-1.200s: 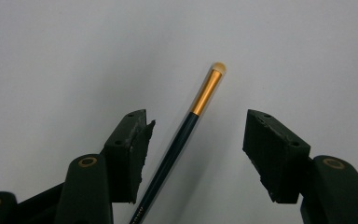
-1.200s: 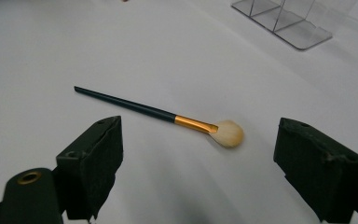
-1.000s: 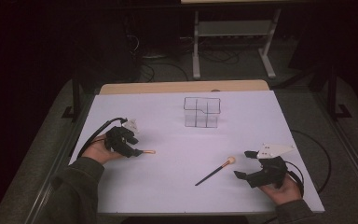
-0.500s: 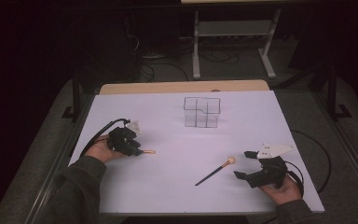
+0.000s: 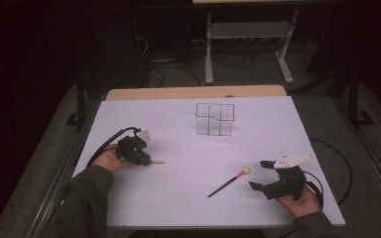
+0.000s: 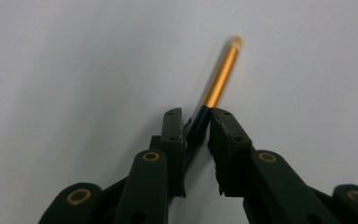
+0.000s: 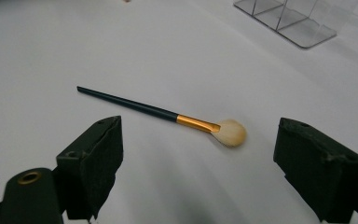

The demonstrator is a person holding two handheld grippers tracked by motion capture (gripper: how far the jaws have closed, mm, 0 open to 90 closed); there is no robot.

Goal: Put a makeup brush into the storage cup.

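The left tool (image 6: pixel 196 128) had just closed on a small brush (image 6: pixel 220 77); the right tool (image 7: pixel 200 154) stood wide before a big brush (image 7: pixel 168 115), with free worktop (image 5: pixel 178 198) around.

The small gold-ferruled brush (image 6: pixel 220 77) has its dark handle hidden between the left gripper's (image 6: pixel 196 122) fingers (image 6: pixel 173 135).

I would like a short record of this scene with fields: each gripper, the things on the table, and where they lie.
left gripper: jaws have just been closing; they now clamp the dark handle of a small gold brush
right gripper: jaws open, nothing between them
makeup brush: lies flat on the white table, just beyond the right gripper, bristles toward it
clear organizer: stands at the far middle of the table, apart from both brushes
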